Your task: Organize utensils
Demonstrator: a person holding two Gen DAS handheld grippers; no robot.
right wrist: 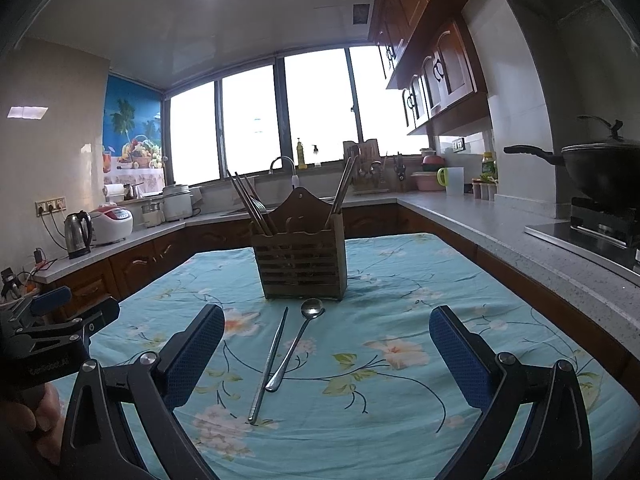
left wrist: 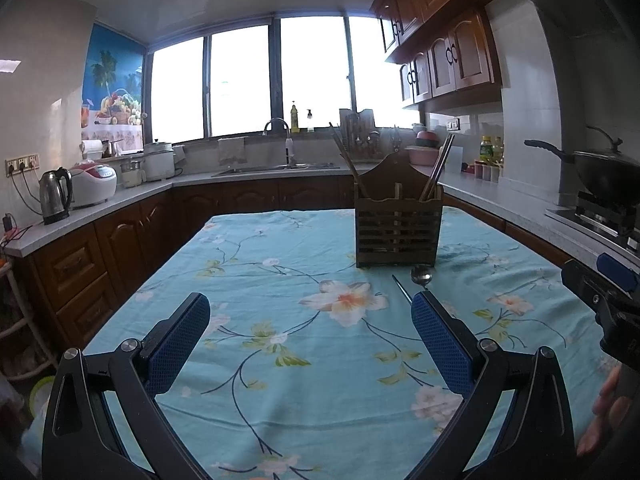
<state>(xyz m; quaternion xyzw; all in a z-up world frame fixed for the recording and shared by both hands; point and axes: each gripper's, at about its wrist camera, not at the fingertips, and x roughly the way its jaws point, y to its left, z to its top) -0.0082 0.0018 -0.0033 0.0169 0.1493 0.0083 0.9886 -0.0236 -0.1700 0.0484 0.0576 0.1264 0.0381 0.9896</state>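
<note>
A wooden slatted utensil holder point(right wrist: 301, 264) stands on the floral blue tablecloth point(right wrist: 400, 392), with chopsticks leaning in its left and right compartments. It also shows in the left wrist view point(left wrist: 397, 229). A metal spoon point(right wrist: 295, 346) and a pair of metal chopsticks point(right wrist: 269, 364) lie on the cloth in front of the holder. In the left wrist view only the spoon bowl point(left wrist: 421, 274) and the chopstick tips point(left wrist: 401, 289) show past my finger. My right gripper point(right wrist: 326, 340) is open and empty above them. My left gripper point(left wrist: 310, 328) is open and empty to the left.
A kitchen counter point(right wrist: 500, 232) wraps around the table. A wok on a stove point(right wrist: 600, 184) stands at the right. A kettle point(left wrist: 54, 196) and a rice cooker point(left wrist: 94, 184) stand at the left. A sink point(left wrist: 276, 168) lies under the window.
</note>
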